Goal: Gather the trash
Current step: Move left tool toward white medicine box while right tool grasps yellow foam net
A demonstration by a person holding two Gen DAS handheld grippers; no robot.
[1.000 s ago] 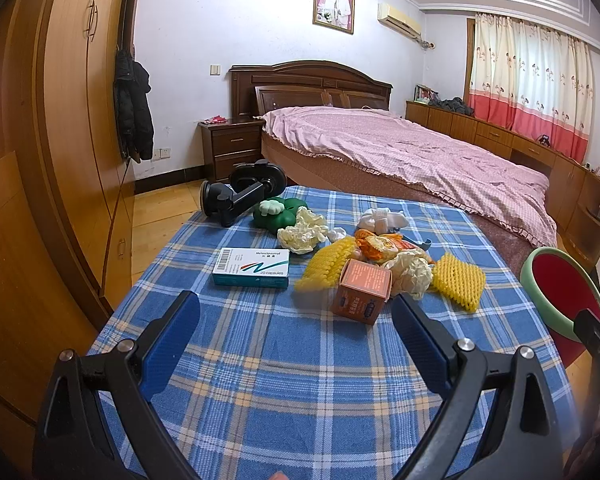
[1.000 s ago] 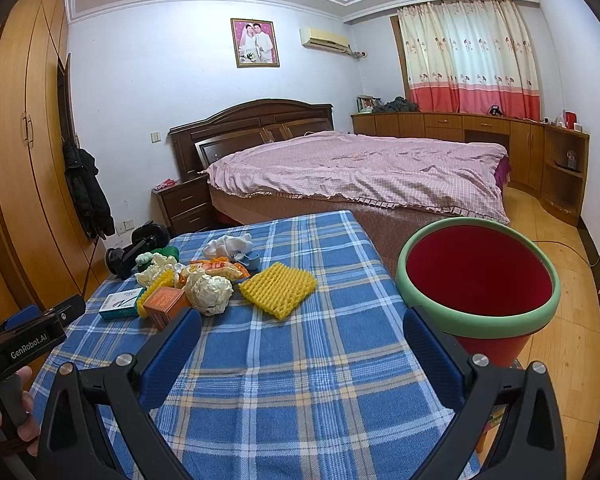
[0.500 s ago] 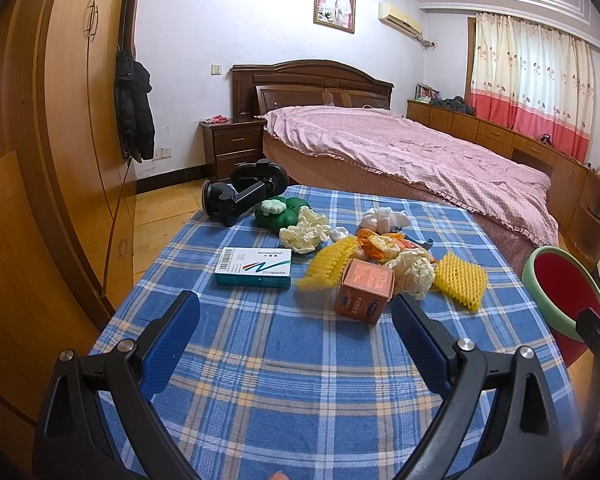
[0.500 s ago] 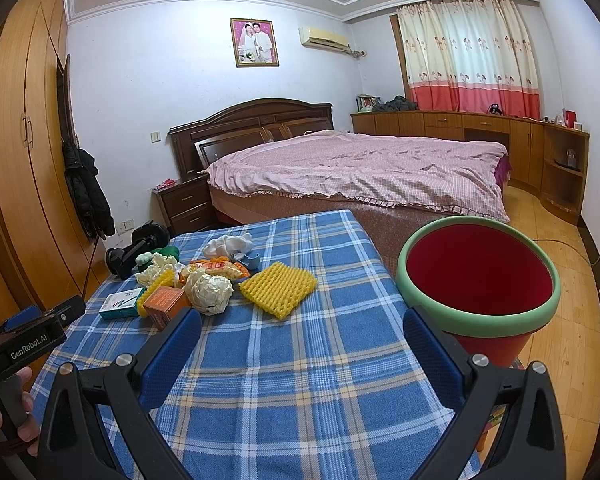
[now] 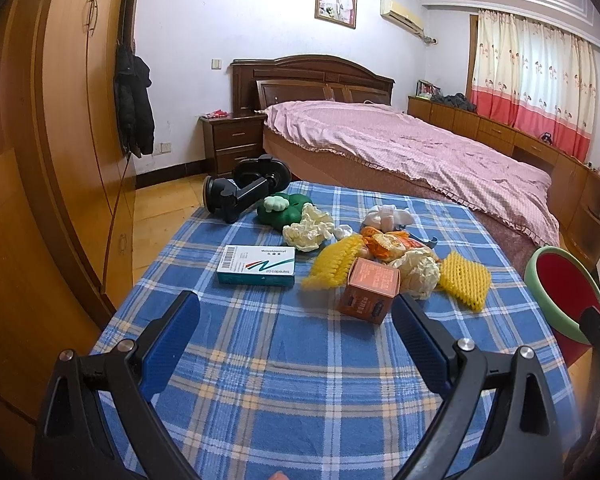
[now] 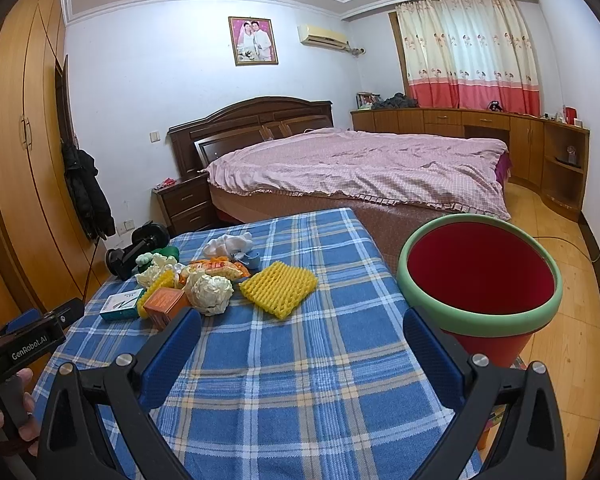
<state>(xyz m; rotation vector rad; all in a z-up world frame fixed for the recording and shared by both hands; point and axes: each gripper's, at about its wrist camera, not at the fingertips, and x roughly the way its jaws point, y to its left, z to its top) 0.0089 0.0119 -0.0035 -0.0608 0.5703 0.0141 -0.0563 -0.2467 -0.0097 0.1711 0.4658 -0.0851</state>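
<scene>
Litter lies in a heap on the blue plaid table (image 5: 300, 380): an orange carton (image 5: 369, 291), a white-and-green capsule box (image 5: 256, 271), yellow foam nets (image 5: 465, 279), crumpled paper balls (image 5: 418, 272) and an orange snack wrapper (image 5: 388, 242). A red bin with a green rim (image 6: 480, 280) stands off the table's right side. My left gripper (image 5: 296, 320) hovers open just short of the carton. The right gripper (image 6: 302, 338) is open too, over the table's near right part, with the foam net (image 6: 278, 288) ahead of it. Nothing sits between either pair of fingers.
A black suction phone mount (image 5: 242, 193) and a green toy (image 5: 285, 210) sit at the table's far left. Behind are a bed with a pink cover (image 5: 412, 152), a nightstand (image 5: 230, 142) and wooden wardrobes (image 5: 68, 120). A hand (image 6: 4, 420) grips the left tool.
The left wrist view has crept slightly forward and left; the litter sits a touch lower and to the right in it. The right gripper has not visibly moved.
</scene>
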